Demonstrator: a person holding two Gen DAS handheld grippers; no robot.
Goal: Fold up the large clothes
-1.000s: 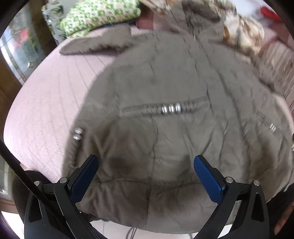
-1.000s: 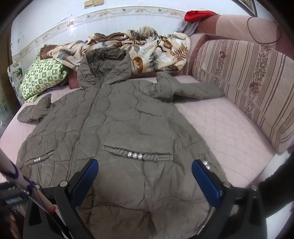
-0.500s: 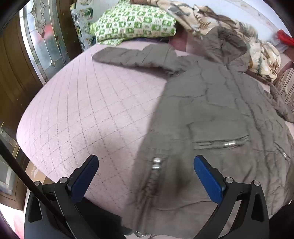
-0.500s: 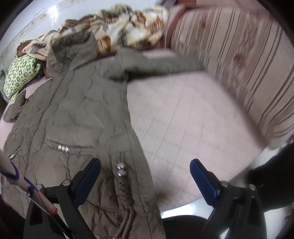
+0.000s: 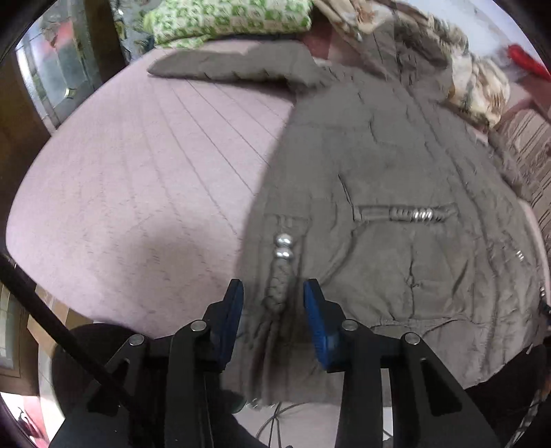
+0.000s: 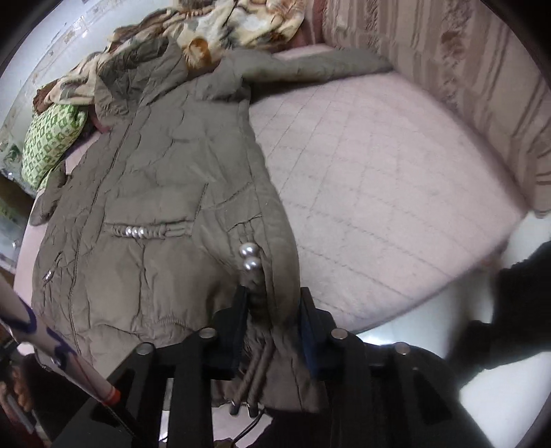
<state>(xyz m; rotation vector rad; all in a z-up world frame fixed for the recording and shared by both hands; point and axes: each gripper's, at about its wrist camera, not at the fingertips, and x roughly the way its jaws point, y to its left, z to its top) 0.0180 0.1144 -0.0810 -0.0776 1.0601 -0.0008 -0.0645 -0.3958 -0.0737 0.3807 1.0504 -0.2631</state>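
A: Where is the coat?

B: The olive quilted coat (image 5: 396, 179) lies front-up and spread flat on the pink quilted bed (image 5: 137, 179), hood toward the far end, hem at the near edge where both grippers are.

A: And the left gripper (image 5: 273, 299)?

B: Its jaws are drawn narrow around the coat's side edge near the hem. A braided cord trim (image 5: 277, 289) runs between the blue pads (image 5: 315, 310), with two silver beads (image 5: 284, 246) just ahead of the tips. Whether the pads already press the fabric, I cannot tell.

A: The right gripper (image 6: 272, 310)?

B: Its jaws are closed in on the opposite side edge of the coat (image 6: 165, 179); bunched fabric fills the space between them. Two pearl beads (image 6: 249, 256) sit just ahead of the tips, and two cord ends (image 6: 248, 389) hang below the jaws.

A: What else lies beyond the jaws?

B: One sleeve (image 5: 227, 67) stretches out far ahead of the left jaws toward a green patterned pillow (image 5: 227, 17). Ahead of the right jaws, the other sleeve (image 6: 320, 65) reaches a striped cushion (image 6: 465, 86), with a leaf-print blanket (image 6: 220, 27) behind the hood.
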